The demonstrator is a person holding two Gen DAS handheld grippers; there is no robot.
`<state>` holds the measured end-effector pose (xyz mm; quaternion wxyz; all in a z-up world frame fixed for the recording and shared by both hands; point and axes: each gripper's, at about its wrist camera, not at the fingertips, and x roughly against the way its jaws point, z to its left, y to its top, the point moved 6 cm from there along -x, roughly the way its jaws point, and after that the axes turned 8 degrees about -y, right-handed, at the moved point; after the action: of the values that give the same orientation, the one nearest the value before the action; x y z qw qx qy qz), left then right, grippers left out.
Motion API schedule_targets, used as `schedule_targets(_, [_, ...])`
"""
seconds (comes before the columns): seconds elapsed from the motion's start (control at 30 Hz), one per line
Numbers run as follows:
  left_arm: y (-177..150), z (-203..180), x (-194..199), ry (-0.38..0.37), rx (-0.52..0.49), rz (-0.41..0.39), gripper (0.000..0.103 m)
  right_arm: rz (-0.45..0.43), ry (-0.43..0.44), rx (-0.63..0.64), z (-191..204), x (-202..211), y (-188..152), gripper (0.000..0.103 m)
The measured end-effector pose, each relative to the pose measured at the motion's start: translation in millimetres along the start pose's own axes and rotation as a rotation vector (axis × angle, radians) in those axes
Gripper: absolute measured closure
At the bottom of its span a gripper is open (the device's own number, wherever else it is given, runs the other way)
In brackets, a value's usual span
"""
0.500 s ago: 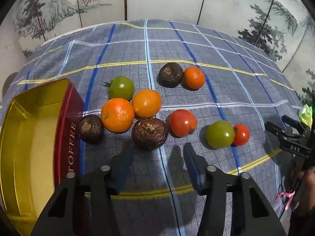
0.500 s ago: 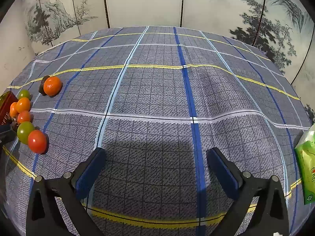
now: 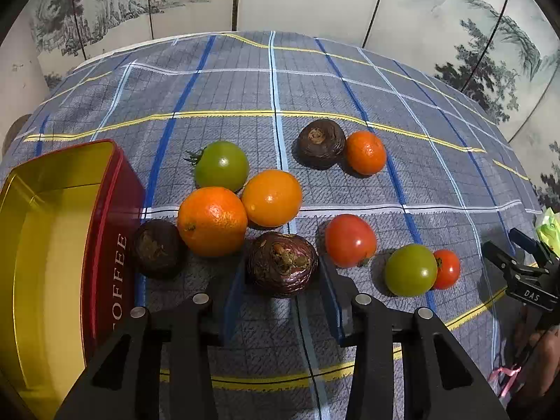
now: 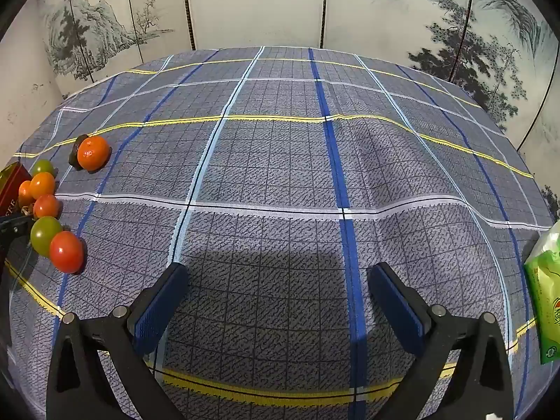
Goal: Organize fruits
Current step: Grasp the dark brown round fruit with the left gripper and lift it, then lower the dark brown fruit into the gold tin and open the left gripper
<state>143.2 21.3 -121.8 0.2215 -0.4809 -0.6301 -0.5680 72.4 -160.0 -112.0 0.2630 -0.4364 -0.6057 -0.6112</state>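
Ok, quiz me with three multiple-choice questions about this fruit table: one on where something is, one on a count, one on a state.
1. Where does the red toffee tin sit relative to the fruit?
A. left
B. right
C. behind

2. How many green tomatoes are there?
A. one
B. two
C. four

3. What is the left hand-held gripper doing?
A. shut on an orange
B. open around the dark purple fruit
C. inside the tin

Answers:
1 A, the tin is at the left edge of the left wrist view.
2 B, one is near the oranges, one is beside a small red tomato.
3 B, its fingers flank that fruit.

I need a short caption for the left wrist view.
Left gripper, jaws open around a dark purple fruit, beside the toffee tin.
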Motion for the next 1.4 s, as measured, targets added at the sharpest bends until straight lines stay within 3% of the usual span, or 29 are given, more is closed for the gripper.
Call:
schedule_targets(0.37, [-25.6,-17.5,52.9,-0.066,0.045,-0.060,0.062,-0.001,-0.001,0.000,0.0,-0.1,0.0,0.000])
schedule_targets(0.5, [-28.6,-15.4,79.4,-0.057,0.033,-0.087,0.062,-0.002,-0.001,-0.001,0.0,-0.1,0.1,0.000])
schedule_targets(0.87, [-31.5,37.9,120.7,0.080,0.026,-0.146,0.062,-0.004,-0.002,-0.001,0.2,0.1,0.2,0.000])
schedule_targets(1.4, [-15.2,117.0,104.3,0.256,-0.034,-0.100,0.062,-0.006,-0.004,-0.002,0.2,0.2,0.5,0.000])
